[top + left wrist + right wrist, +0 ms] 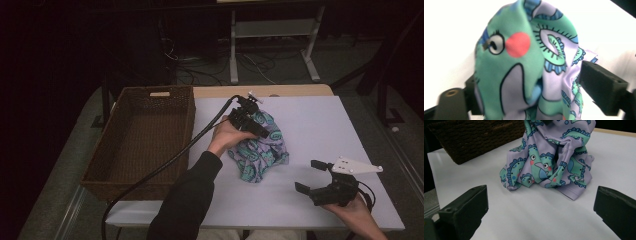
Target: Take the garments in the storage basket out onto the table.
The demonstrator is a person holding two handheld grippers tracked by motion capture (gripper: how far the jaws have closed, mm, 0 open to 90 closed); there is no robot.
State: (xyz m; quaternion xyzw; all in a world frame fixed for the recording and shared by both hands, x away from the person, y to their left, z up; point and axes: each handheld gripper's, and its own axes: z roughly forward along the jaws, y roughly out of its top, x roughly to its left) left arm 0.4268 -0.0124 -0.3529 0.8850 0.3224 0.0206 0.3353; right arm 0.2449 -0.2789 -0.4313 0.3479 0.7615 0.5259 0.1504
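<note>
Nearest the high camera, a dark sleeve (187, 200) reaches up from the bottom edge onto the white table (310, 125), the biggest thing in sight. On the table's left side stands a brown woven basket (142, 145), its long side running away from the person, with a handle slot in the far wall. Just beside the basket's right wall, near the table's middle, a bunched cloth (260, 150) lies in a heap: lilac fabric printed with green and blue creatures that have pink cheeks. The right gripper view shows the same cloth (549, 162) piled up on the white surface, with the basket (479, 137) behind it to the left.

At the top of the heap sits the left gripper (248, 121), pointing down into the fabric. Its jaws stand fairly wide, with a fold of the cloth (519, 65) rising between them; the pads do not look pressed onto it. At the table's near right corner, well apart from the cloth, the right gripper (312, 176) is spread wide and holds nothing.
</note>
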